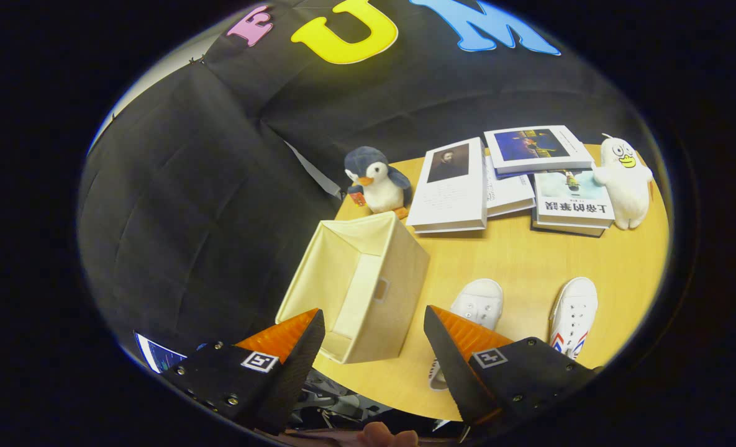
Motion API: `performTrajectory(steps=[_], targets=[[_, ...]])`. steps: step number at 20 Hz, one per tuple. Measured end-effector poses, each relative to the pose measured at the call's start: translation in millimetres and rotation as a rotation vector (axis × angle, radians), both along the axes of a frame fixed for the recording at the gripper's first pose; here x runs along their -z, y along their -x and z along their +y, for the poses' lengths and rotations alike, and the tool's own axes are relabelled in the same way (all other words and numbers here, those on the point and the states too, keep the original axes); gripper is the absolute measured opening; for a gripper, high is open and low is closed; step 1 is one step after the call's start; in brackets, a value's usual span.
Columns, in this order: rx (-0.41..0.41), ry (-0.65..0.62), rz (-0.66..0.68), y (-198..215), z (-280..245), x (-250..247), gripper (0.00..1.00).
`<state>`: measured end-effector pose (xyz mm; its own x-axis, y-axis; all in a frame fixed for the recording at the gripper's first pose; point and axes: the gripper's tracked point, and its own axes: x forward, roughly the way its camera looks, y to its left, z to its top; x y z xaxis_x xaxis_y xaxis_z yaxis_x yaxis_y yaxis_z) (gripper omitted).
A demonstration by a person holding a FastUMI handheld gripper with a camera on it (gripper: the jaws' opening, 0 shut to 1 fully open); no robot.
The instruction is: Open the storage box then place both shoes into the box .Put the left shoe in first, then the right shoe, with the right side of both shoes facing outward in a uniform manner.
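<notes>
Round wooden table point(517, 261) against black cloth booth wall point(187, 186). Cream fabric storage box point(358, 288) near table's edge, open top, empty inside, small pull tab on its side wall. Two white canvas shoes just beside box: nearer shoe point(478, 303) partly hidden behind one finger, farther shoe point(574, 315) with red and blue stripes on its side. Both shoes lay on tabletop, outside box. Gripper point(374, 326) hovered above box's near corner, fingers spread wide apart, clamped on nothing, box seen between them. Beyond box: plush penguin point(375, 180), touching box's far rim or just behind, hard to tell. Farther along: spread of books point(510, 183), some overlapping. White plush ghost-duck toy point(623, 180) upright beside books.
</notes>
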<state>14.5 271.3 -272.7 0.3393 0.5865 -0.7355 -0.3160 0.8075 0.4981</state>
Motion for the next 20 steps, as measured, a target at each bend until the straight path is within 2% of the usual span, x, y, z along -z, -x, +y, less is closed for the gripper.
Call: performTrajectory(steps=[9,13,20], targets=[[0.043,0.079,0.221,27.2,-48.8,98.6,0.97],[0.038,0.170,0.267,36.3,-72.7,140.0,0.97],[0.055,0.183,0.350,42.9,-77.7,190.1,0.97]])
